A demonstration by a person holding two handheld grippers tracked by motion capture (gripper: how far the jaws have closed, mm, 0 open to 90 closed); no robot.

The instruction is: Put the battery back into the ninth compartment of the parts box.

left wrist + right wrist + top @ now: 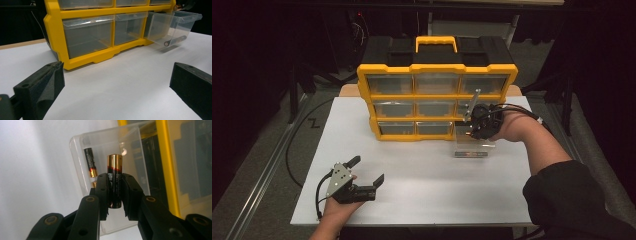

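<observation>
A yellow organizer (437,70) with clear drawers stands at the back of the white table (422,190). Its bottom right drawer (472,149) is pulled out and tilted down toward the table. Above that drawer my right gripper (473,132) points downward. In the right gripper view, my right gripper (115,178) is shut on a black and copper battery (114,165), held upright over the clear drawer (80,147). Another battery (90,163) lies inside the drawer. My left gripper (368,170) rests open near the table's front left, nothing between its fingers (42,87).
The left gripper view shows the organizer (82,62) ahead, with the pulled-out drawer (175,22) and a battery (175,40) in it. Bare white table lies between the left gripper and the organizer. Dark floor and cables surround the table.
</observation>
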